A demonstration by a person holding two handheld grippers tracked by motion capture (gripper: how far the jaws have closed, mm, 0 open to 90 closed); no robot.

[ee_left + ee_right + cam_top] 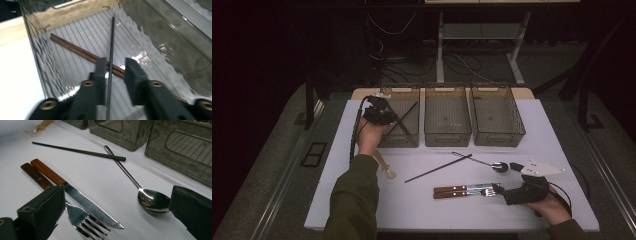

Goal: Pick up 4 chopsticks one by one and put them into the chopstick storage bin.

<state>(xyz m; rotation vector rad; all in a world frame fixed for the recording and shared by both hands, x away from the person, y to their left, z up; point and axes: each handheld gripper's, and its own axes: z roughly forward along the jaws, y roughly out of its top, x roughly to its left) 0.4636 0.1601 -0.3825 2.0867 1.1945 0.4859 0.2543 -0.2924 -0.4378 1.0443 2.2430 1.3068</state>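
Left gripper view looks straight down into the leftmost bin (62, 15), and nearest to me the left gripper (113, 72) has its jaws parted, a black chopstick (111, 47) running up between them with daylight on either side, so it looks released rather than pinched. Just beyond the jaw tips a pair of brown chopsticks (75, 48) lies slantwise on the ribbed floor of the bin, passing under the black one. From the high view the black chopstick (406, 116) leans across that bin at an angle, its upper end out past the gripper (381, 114). To finish this drop well, I would judge the hand should lift straight up and clear, not sideways, so a pad does not drag the stick back over the wall. Farther along the worktop (562, 145), the right gripper (504, 190) rests wide open and holds nothing, with a fork (81, 220) and a wood-handled knife (75, 197) by one jaw and a spoon (150, 200) towards the other. Beyond its jaws lies a second black chopstick (80, 151), a likely next pick; gripping it near the middle would keep it level.
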